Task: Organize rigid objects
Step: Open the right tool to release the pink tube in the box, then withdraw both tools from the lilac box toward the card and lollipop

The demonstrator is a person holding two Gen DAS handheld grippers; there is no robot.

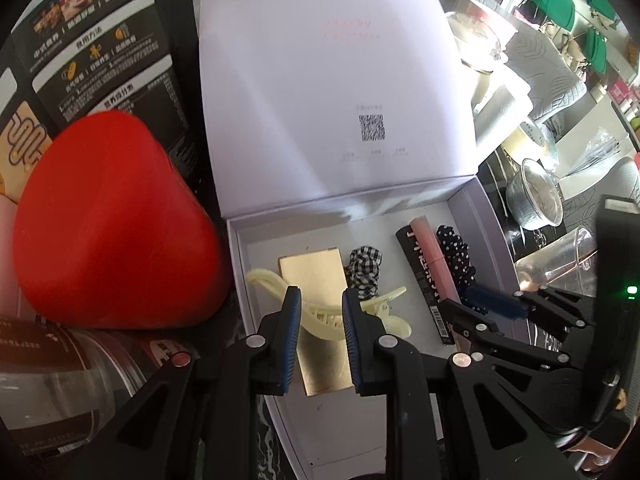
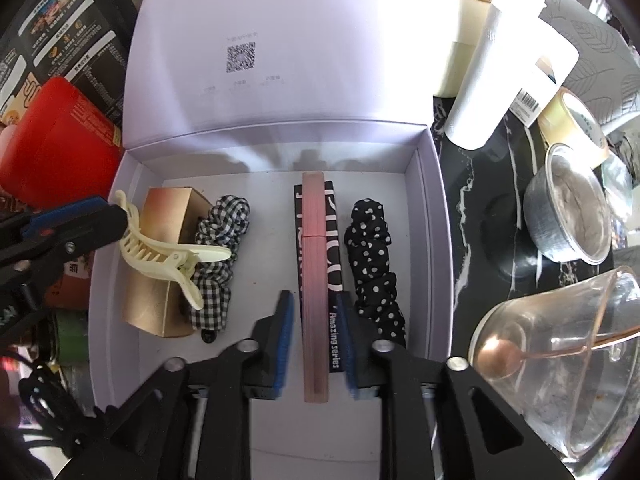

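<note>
Cream plastic fills the left gripper [image 1: 320,312]: we hold the claw hair clip [image 1: 332,314] with its jaws pinched together on the clip's toothed body, over the gold box [image 1: 316,280] near the left wall of the white gift box [image 1: 240,264]. Our right gripper [image 2: 314,320] stands with its jaws slightly apart around the pink tube [image 2: 314,280]; a thin gap shows on each side, so the pads do not press on it. That tube lies lengthwise on the black printed carton [image 2: 334,240], right of the box's middle.

Between the gold box and the carton we see the checked black-and-white scrunchie [image 2: 218,248], its left edge touching the gold box. A black scrunchie with white dots [image 2: 374,260] lies just beside the right wall.

Behind everything the lid [image 2: 280,40] stands upright, a QR code printed inside it. Outside the left wall sits a red container [image 1: 112,232]; outside the right wall, on the dark marbled bench [image 2: 480,220], we see a foil cup [image 2: 568,216] and a clear glass jug [image 2: 560,360] holding a spoon.
</note>
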